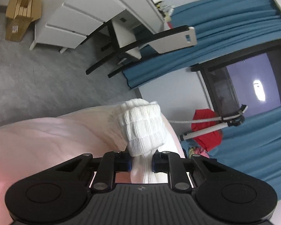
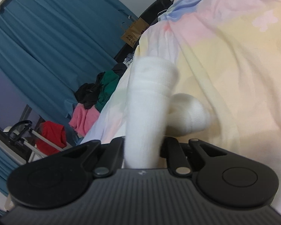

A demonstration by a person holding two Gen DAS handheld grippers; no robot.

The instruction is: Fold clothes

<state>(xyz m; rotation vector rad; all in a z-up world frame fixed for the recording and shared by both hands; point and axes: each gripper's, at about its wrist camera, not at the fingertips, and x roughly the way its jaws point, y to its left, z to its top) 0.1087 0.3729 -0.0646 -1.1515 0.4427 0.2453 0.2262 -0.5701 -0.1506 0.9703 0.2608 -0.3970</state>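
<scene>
- Blue curtains and a pastel bedsheet fill the background.
- Left gripper, at the lower centre, pinches a white sock.
- Right gripper, at the lower centre, grips a blurred white sock above the sheet.

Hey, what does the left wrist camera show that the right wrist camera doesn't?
Only the left wrist view shows a white drawer unit, a cardboard box on grey carpet, and a dark-legged chair.

Only the right wrist view shows the pastel bedspread, a brown paper bag, and green, black and pink clothes.

Both show blue curtains, a red garment, and tongs shut on white knit fabric: left tongs, right tongs.
</scene>
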